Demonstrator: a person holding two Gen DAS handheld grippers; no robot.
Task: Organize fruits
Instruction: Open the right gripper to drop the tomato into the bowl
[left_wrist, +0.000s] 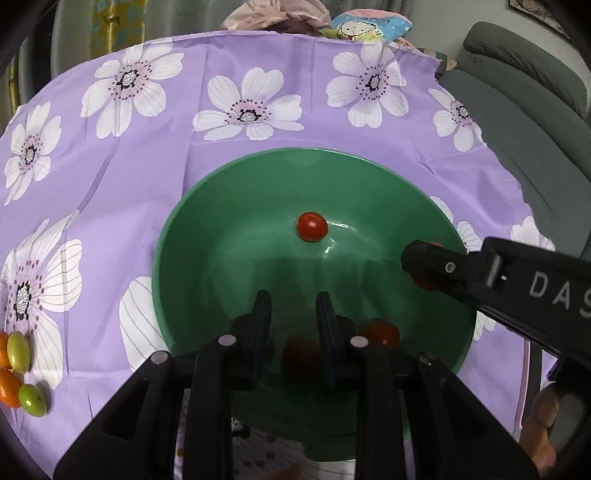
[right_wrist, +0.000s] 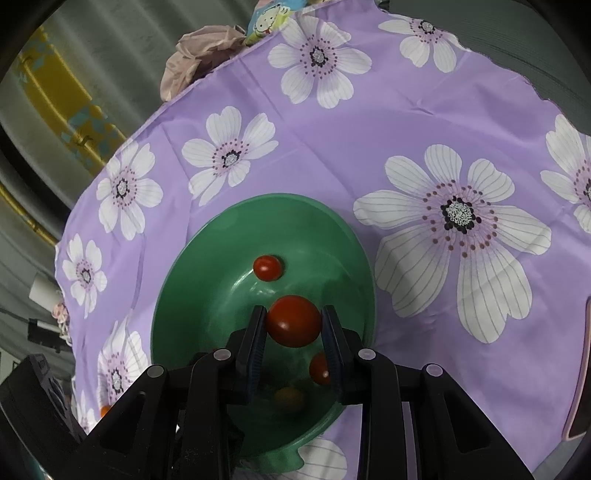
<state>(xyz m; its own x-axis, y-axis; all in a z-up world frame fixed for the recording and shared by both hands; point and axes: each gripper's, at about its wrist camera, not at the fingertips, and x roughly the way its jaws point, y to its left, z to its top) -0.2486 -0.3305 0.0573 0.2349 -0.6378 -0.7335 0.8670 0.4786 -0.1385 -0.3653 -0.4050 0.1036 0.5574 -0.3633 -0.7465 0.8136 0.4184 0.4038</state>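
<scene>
Your right gripper (right_wrist: 293, 325) pinches a tomato (right_wrist: 293, 320) over the bowl (right_wrist: 177, 280), where three tomatoes already lie. Your left gripper (left_wrist: 293, 310) is closed, empty. Green and orange fruits (left_wrist: 18, 350) wait lower left.

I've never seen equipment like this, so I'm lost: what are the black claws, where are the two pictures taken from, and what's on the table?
No robot here: a person holds a hand-held gripper in each hand, each carrying a camera looking along its two fingers. In the left camera's picture, the left hand-held gripper is shut, over a green bowl on a purple flowered cloth; a blurred red shape shows between its fingers, unclear what. The right hand-held gripper pinches a red tomato above the same bowl. More tomatoes lie inside. Green and orange fruits wait at the cloth's left edge.
</scene>
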